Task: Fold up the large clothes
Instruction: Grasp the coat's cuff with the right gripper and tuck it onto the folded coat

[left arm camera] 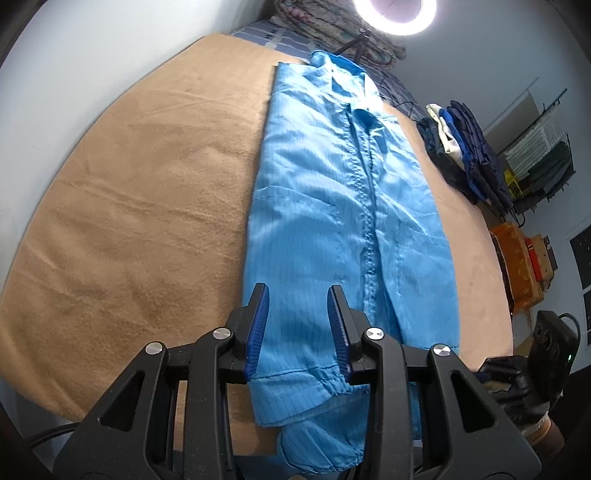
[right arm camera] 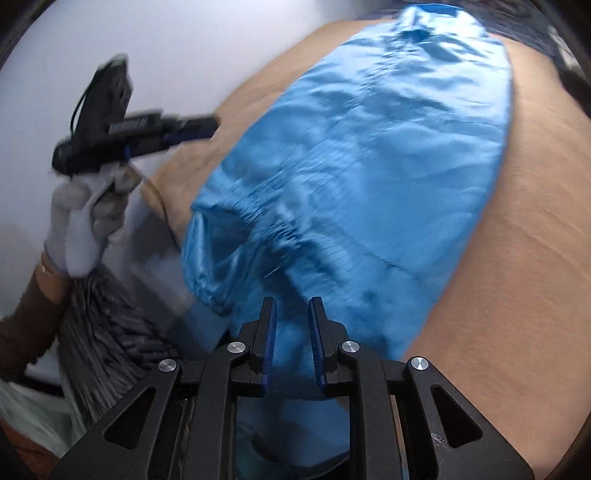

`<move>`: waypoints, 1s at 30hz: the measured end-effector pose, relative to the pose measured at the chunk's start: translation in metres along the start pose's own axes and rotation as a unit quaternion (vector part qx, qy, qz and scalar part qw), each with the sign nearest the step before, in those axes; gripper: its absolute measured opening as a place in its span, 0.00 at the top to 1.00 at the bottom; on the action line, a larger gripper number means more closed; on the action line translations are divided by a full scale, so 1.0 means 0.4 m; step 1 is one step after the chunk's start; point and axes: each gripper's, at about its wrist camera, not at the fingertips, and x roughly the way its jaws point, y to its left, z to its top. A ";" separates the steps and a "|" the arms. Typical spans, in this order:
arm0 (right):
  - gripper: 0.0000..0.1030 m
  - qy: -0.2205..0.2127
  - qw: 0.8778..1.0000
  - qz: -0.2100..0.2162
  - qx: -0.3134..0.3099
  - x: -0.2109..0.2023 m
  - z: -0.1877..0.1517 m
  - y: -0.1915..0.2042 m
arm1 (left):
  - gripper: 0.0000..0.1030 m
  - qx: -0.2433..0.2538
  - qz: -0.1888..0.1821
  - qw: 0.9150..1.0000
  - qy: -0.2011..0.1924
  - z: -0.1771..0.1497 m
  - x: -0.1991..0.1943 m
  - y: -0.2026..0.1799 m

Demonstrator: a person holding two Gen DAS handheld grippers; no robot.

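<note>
Tan blanket (left arm camera: 129, 221) covers the bed in front of you, and on it lies your blue coat (left arm camera: 332, 206), folded long and narrow, collar at the far end, zip running down its middle, its near hem spilling over the bed's front edge. Beyond the coat's right side sits a pile of dark clothes (left arm camera: 465, 147), and a ring light (left arm camera: 395, 14) glows at the far end. Your left gripper (left arm camera: 298, 295) hangs over the near hem with its blue pads well apart, cloth below them and nothing pinched. Your right gripper (right arm camera: 292, 304) hovers at the hem too, pads a narrow gap apart, gripping nothing. Your grey-gloved left hand (right arm camera: 83, 225) shows in the right wrist view, blurred
</note>
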 end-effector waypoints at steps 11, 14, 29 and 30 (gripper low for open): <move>0.48 -0.027 0.991 0.001 0.135 0.021 -0.021 -0.159 | 0.58 -0.057 -0.010 0.996 0.064 -0.046 0.090 0.081; 0.98 -0.020 0.988 0.043 0.150 0.028 -0.009 -0.179 | 0.58 -0.056 -0.011 0.996 0.067 -0.055 0.098 0.083; 0.88 -0.039 0.991 -0.127 0.026 -0.028 0.019 -0.086 | 0.67 0.028 0.022 0.997 0.066 -0.091 0.103 0.012; 0.88 -0.053 0.989 -0.139 0.015 -0.038 0.024 -0.074 | 0.67 0.028 0.022 0.997 0.065 -0.092 0.103 0.013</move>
